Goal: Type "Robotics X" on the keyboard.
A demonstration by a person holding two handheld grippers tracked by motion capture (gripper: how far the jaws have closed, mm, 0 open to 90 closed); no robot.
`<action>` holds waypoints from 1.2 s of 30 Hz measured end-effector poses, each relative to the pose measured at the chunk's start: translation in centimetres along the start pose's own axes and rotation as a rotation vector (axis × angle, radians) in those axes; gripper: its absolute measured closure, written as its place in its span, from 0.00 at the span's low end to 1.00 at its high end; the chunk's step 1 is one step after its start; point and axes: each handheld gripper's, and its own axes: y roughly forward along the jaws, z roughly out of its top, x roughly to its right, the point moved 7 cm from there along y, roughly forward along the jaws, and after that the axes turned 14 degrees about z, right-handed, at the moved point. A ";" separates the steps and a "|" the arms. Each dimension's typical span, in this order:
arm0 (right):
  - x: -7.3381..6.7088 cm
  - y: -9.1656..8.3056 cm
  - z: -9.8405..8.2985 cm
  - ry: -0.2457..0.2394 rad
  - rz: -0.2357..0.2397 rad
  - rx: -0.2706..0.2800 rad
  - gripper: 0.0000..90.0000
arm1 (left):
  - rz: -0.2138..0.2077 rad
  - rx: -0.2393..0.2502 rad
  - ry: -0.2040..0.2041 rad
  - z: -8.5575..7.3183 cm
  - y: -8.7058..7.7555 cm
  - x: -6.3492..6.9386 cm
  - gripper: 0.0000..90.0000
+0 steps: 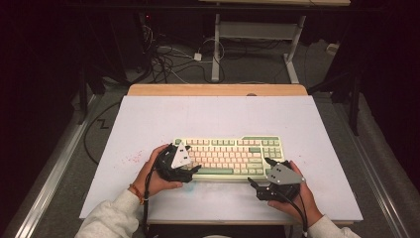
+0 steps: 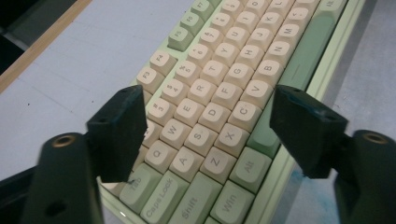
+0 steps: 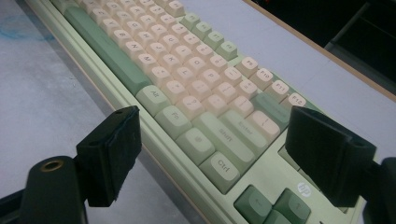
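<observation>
Keyboard (image 1: 229, 156), pale green housing with cream and green keycaps, lies flat on the white-topped bench (image 1: 148, 124), toward the near edge and roughly centred, its long side parallel to that edge.

Left claw (image 1: 190, 171) sits over the keyboard's left end, held in the person's left hand (image 1: 156, 181). In the left gripper view its two black jaws stand wide apart with nothing between the pads; the letter rows from Q, A and Z onward show in the gap beneath them, and the Tab, Caps Lock and Shift keys lie nearest the camera. The jaws appear clear of the keycaps, though whether the left jaw grazes the keys under it cannot be told.

Right claw (image 1: 257, 173) is at the keyboard's right near corner, held in the person's right hand (image 1: 297, 198). In the right gripper view its jaws are also spread apart and empty. One jaw is over the bare bench just in front of the keyboard's front edge; the other is over the right end of the housing, near the arrow keys (image 3: 273, 207). The right Ctrl and Shift keys lie between them.

Faint red specks (image 1: 132, 158) mark the bench surface left of the keyboard. A wooden strip (image 1: 218, 89) runs along the bench's far edge.
</observation>
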 end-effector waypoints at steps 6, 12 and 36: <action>0.1 -0.1 0.0 0.001 -0.001 0.002 0.21 | 0.030 -0.001 -0.020 -1.6 -0.7 -0.1 0.23; 0.1 -0.1 0.0 -0.003 -0.001 0.000 0.21 | 0.027 -0.022 -0.029 -3.0 -1.5 -0.1 0.23; 0.1 0.0 -0.1 -0.008 -0.001 -0.008 0.21 | 0.005 -0.120 -0.102 -6.1 -2.8 -1.9 0.97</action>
